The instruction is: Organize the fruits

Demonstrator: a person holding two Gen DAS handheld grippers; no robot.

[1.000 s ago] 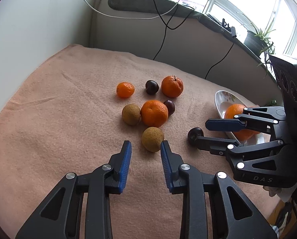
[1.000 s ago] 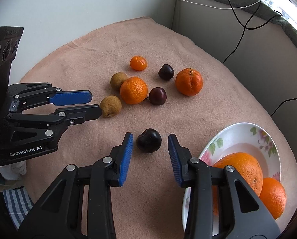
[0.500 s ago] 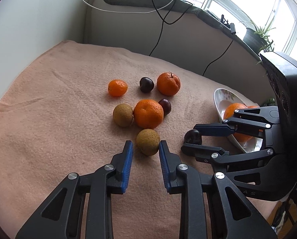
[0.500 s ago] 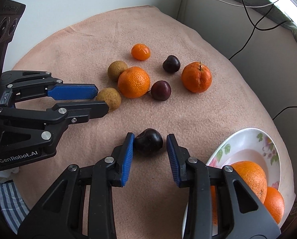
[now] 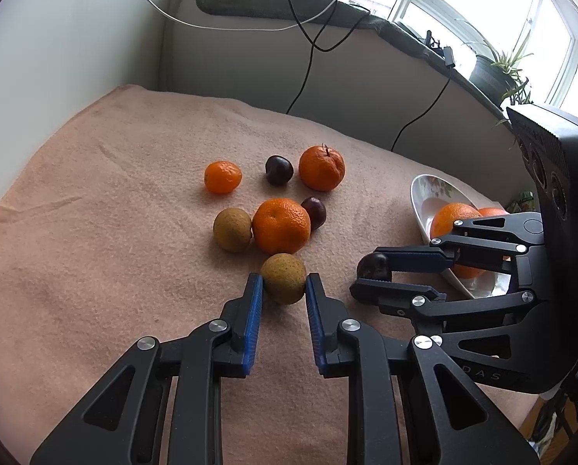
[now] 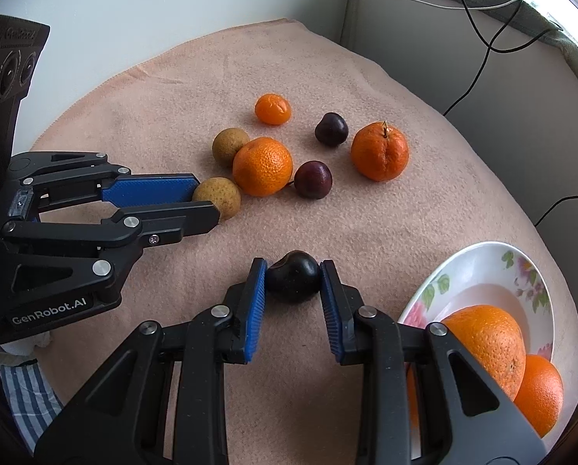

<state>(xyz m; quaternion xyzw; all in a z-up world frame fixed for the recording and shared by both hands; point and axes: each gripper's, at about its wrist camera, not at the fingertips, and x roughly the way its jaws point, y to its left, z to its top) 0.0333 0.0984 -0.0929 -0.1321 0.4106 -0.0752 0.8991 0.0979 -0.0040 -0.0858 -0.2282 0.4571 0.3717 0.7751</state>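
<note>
so both grippers have gone for a fruit at once, presumably to save a trip: the left gripper [image 5: 283, 285] has its blue pads pressed on either side of a brown-skinned round fruit [image 5: 283, 278] that sits on the peach blanket [image 5: 95, 232] just in front of a big orange [image 5: 281, 226], and the right gripper [image 6: 292, 277], whose jaws have just been closing, is clamped on a dark plum [image 6: 292, 282] lying apart from the heap, nearer the floral bowl [image 6: 482, 271]. each tool comes down at a slant so the pads meet the fruit at its widest part, which looks like the sensible way to keep a round thing from squirting out. the bowl already holds two oranges [image 6: 486, 345], so i'd guess that's where fruit is being gathered, and the plum is the closest loose piece to it. left on the cloth are a second brown fruit [image 5: 232, 229], a small mandarin [image 5: 223, 176], a stemmed orange [image 5: 321, 167] and two more plums [image 5: 278, 169]. neither held fruit appears lifted yet; both seem to rest on the blanket, so the lift is likely next
</note>
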